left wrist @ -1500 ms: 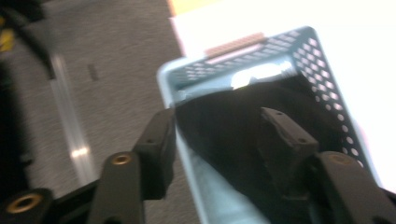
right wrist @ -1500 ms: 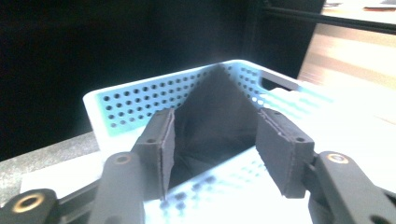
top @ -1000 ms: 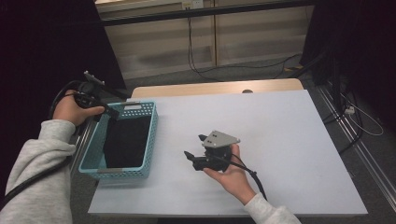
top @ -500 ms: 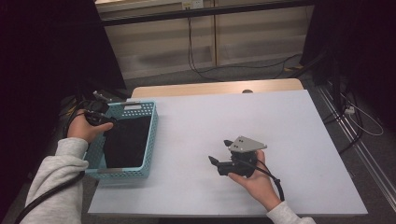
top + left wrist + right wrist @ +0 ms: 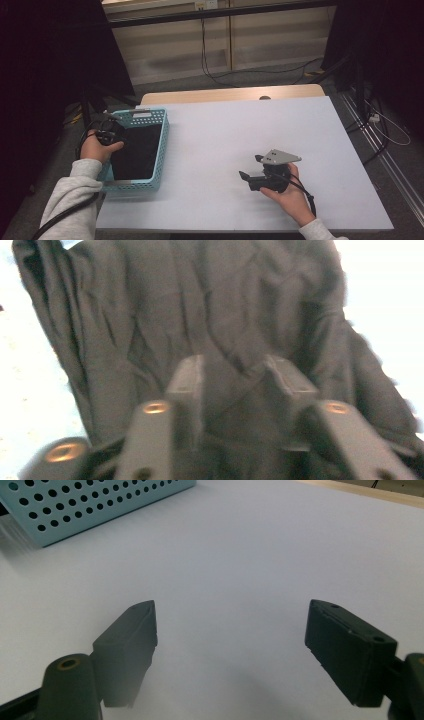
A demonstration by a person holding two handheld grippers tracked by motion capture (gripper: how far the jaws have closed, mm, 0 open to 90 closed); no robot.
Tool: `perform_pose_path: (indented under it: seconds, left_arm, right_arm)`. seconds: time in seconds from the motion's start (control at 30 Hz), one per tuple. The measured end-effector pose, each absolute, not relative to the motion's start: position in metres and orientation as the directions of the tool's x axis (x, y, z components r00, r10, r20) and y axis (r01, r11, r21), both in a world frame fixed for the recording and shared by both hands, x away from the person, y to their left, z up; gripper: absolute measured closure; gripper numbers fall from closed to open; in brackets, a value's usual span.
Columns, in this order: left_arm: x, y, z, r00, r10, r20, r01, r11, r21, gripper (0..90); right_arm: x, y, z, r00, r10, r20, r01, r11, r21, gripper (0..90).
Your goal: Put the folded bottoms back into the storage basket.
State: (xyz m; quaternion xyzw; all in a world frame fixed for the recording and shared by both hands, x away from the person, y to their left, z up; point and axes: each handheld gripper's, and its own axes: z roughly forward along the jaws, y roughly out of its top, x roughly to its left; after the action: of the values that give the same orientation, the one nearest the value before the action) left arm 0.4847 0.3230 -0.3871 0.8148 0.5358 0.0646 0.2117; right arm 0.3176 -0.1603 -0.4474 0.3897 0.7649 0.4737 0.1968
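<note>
While the left gripper [image 5: 235, 390] jaws were closing, dark cloth [image 5: 200, 315] bunches between them.

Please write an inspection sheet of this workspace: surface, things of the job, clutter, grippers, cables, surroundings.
Surface: white table, bare in the middle.
Job's things: black cloth lying in the blue basket at the table's left edge.
Clutter: nothing seen.
Grippers: left gripper down in the basket, jaws have just been closing, cloth between them, grip not sure; right gripper open over bare table, nothing between the jaws.
Cables: one cable trails from the right gripper; more lie on the floor behind.
Surroundings: dark room, pale wall panels behind.
</note>
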Motion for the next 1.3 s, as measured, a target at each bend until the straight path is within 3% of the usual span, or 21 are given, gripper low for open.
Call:
perform_pose_path:
  seconds: [0.03,0.13,0.23,0.5,0.83,1.0,1.13,1.3]
  left_arm:
    - [0.484,0.324,-0.391,0.407,0.906,-0.119,0.855,-0.331,0.400,70.7]
    - [0.482,0.327,-0.403,0.407,0.905,-0.126,0.861,-0.334,0.383,84.2]
    - [0.480,0.328,-0.411,0.404,0.904,-0.142,0.863,-0.325,0.386,90.0]
    - [0.482,0.329,-0.423,0.400,0.899,-0.179,0.878,-0.319,0.358,90.0]
    - [0.499,0.345,-0.422,0.361,0.932,-0.032,0.880,-0.330,0.341,90.0]
    - [0.497,0.343,-0.413,0.373,0.926,-0.064,0.880,-0.331,0.340,89.7]
    - [0.488,0.334,-0.407,0.403,0.900,-0.164,0.874,-0.326,0.360,89.4]
    - [0.480,0.316,-0.404,0.448,0.869,-0.212,0.856,-0.348,0.383,88.9]
  right_arm:
    - [0.317,-0.161,-0.448,-0.619,0.783,0.066,0.409,0.250,0.877,20.5]
    - [0.315,-0.162,-0.448,-0.620,0.782,0.064,0.410,0.253,0.876,20.5]
    - [0.314,-0.162,-0.448,-0.621,0.781,0.063,0.407,0.252,0.878,20.5]
    - [0.312,-0.159,-0.450,-0.633,0.771,0.070,0.411,0.257,0.875,20.5]
    - [0.314,-0.165,-0.454,-0.615,0.785,0.074,0.425,0.251,0.869,20.5]
    - [0.315,-0.167,-0.455,-0.610,0.789,0.072,0.428,0.251,0.868,20.4]
    - [0.314,-0.169,-0.454,-0.605,0.793,0.074,0.428,0.245,0.870,20.4]
    - [0.313,-0.167,-0.452,-0.612,0.788,0.070,0.419,0.247,0.874,20.4]
